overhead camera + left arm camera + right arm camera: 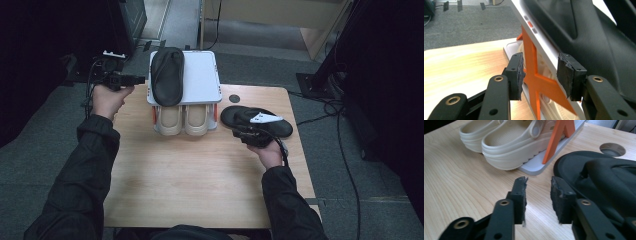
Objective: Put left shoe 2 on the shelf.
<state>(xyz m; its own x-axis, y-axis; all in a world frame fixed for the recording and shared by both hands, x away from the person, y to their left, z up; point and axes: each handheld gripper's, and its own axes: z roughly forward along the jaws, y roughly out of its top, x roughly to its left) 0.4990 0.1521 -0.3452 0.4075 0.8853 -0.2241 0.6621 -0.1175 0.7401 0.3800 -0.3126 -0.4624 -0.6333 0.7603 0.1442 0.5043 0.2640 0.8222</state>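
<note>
my left claw (141,79) sits at the left side of the white two-level rack (202,80), level with its top shelf, jaws partly apart and gripping nothing. in the left gripper view the rack's white shelf edge and orange side brace (534,77) lie between and beyond the pads (568,75); i cannot tell whether the pads touch them. one black slipper (167,75) lies flat on the top shelf, toe pointing away from me. a pair of cream clogs (184,119) stands side by side on the lower shelf, heels toward me. my right claw (537,195) hovers low over the wooden desk (190,175), jaws partly apart and empty, with bare desk between the pads. the second black slipper (596,177) lies on the desk to the right of the rack, just beside the right jaw, near the round cable hole (612,149).
</note>
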